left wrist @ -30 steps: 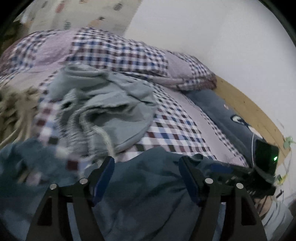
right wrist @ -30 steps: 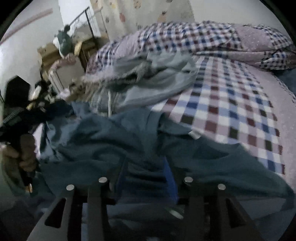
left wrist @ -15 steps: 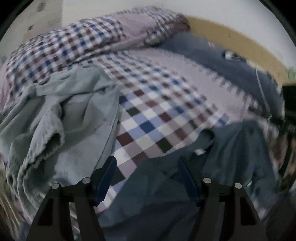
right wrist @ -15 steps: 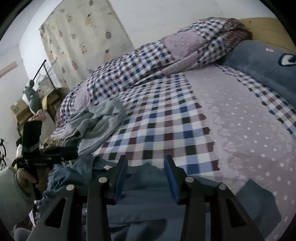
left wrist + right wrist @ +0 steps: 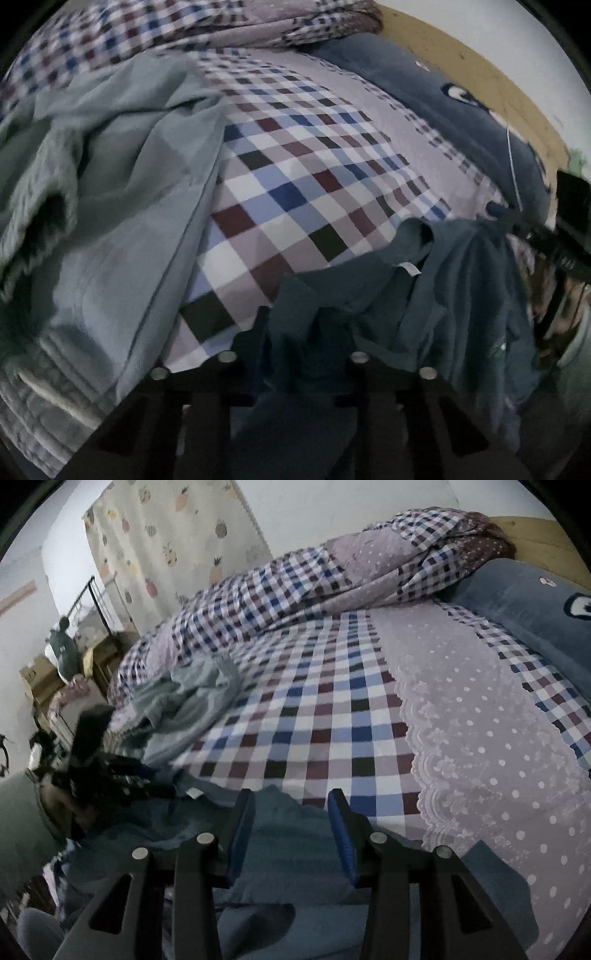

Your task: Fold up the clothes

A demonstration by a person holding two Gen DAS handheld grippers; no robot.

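A dark blue shirt (image 5: 443, 295) lies crumpled at the near edge of the bed, its white neck label (image 5: 410, 267) showing. My left gripper (image 5: 295, 343) points down at it. Its jaws are closing, and a bunch of shirt fabric is pinched between them and hides the fingertips. In the right wrist view the shirt (image 5: 288, 867) fills the gap between the blue pads of my right gripper (image 5: 291, 827). From the left wrist view, the cloth hangs in taut folds from the right gripper (image 5: 502, 216), so it is gripped. The left gripper (image 5: 122, 775) shows dark and blurred.
A pale grey-green garment (image 5: 110, 184) lies heaped on the checked sheet (image 5: 314, 166), left of the shirt. A rolled checked quilt (image 5: 314, 572) and a blue pillow (image 5: 517, 602) sit toward the wooden headboard (image 5: 480, 74). A rack and boxes (image 5: 74, 646) stand beside the bed.
The left gripper's jaws have come together on the shirt as it tipped down and moved closer to the bed. The right gripper swung toward the bed earlier, then held still.
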